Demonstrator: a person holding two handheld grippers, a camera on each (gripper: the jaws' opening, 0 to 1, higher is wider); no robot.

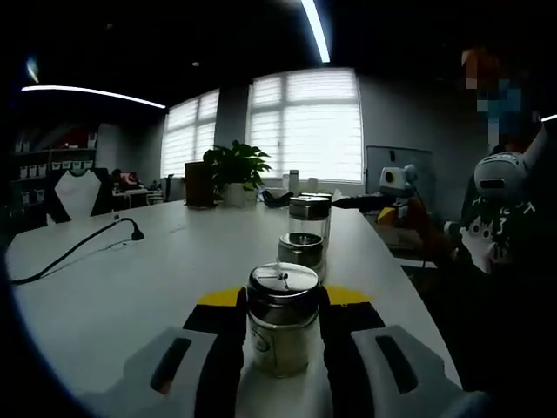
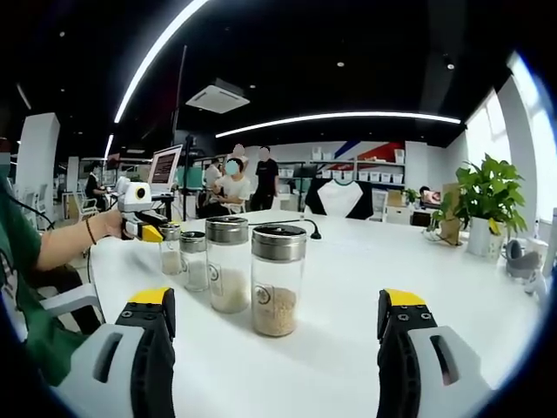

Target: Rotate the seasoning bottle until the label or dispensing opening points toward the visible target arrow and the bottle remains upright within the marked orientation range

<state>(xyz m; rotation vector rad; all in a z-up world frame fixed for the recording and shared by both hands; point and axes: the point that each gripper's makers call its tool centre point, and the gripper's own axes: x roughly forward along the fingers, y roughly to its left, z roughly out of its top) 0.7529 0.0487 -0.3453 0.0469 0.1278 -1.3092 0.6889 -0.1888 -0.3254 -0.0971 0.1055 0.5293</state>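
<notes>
The turning step looked like it had just begun. The left gripper [image 1: 283, 348] had its two jaws pressed on the sides of the seasoning bottle [image 1: 283, 318], pinching it. The bottle stood upright on the white surface [image 1: 113, 287], at the near end of a row of jars [image 1: 309, 228] in the left gripper view. It had a shiny metal lid and pale grains in the bottom half.

I could not see any arrow on the surface, and I could not make out a label or a hole in the lid. So I could not tell which way the bottle faced. My guess was that the next move needed a slow twist of the hand, keeping the bottle flat on its base so it would not tip or bump the jar just behind it.

In the right gripper view, the right gripper [image 2: 278, 348] had its jaws spread wide with nothing between them. It was near the other end of the row, a little way from the closest jar [image 2: 277, 279]. Across the row, the left gripper could be seen at the small far bottle
</notes>
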